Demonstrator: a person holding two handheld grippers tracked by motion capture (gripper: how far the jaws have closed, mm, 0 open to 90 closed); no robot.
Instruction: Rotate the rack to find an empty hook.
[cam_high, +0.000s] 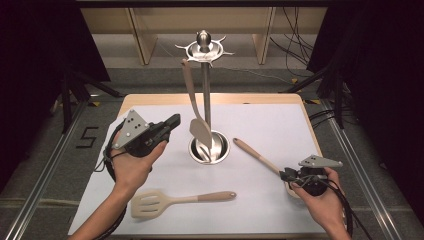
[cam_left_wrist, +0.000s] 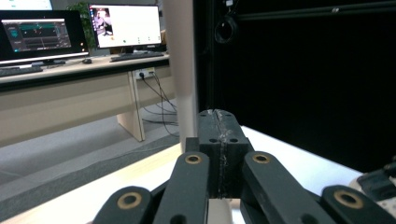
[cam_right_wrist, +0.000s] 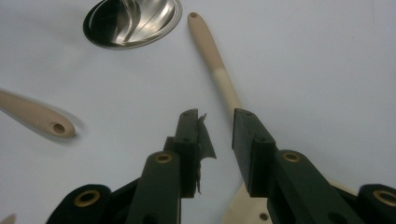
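From above, the left gripper (cam_high: 172, 120) hangs left of the rack (cam_high: 205, 75) where one spatula (cam_high: 196, 107) hangs, while the right gripper (cam_high: 286, 174) sits at a spoon (cam_high: 255, 156); the left gripper view shows jaws pressed together on nothing; the right gripper view shows jaws spread astride the spoon (cam_right_wrist: 215, 60).

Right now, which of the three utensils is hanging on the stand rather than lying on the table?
The solid spatula: it hangs from the stand. The slotted spatula and the spoon by the right claw lie flat.
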